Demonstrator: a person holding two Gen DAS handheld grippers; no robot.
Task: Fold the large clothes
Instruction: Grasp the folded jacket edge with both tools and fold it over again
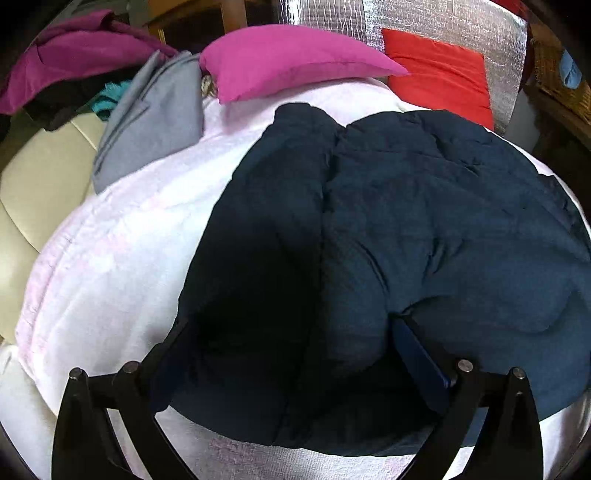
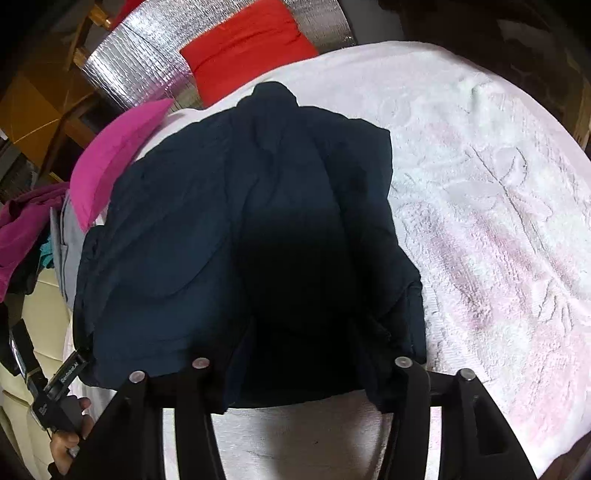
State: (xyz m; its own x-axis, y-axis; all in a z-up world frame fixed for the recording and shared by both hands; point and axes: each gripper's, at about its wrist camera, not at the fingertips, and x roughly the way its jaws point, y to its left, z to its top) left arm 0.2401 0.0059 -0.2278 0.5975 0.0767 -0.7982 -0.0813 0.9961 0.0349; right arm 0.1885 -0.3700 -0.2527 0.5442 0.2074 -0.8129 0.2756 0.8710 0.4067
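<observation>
A dark navy padded jacket [image 1: 388,229] lies on a white and pale pink towel-like cover [image 1: 110,266], partly folded into a thick bundle. In the left wrist view its long axis runs from the near edge, between the fingers, up toward the far side, where a narrow rounded end points at a magenta cushion [image 1: 291,59] and a red cushion [image 1: 439,74]. The right wrist view shows the same run, near to far, with the narrow end [image 2: 273,96] pointing at the red cushion [image 2: 243,48] and the wider, bulkier end close to the camera. The left gripper [image 1: 291,354] stands wide open, its two fingers spread either side of the jacket's near edge with thick fabric bulging between them; whether they actually pinch it I cannot tell. The right gripper [image 2: 303,365] is also spread wide, its fingertips buried under the near hem, so any grip on the cloth cannot be made out. To the far left lie a folded grey garment [image 1: 155,118] and a purple garment [image 1: 77,55], with a silver foil sheet [image 1: 443,22] behind the cushions.
</observation>
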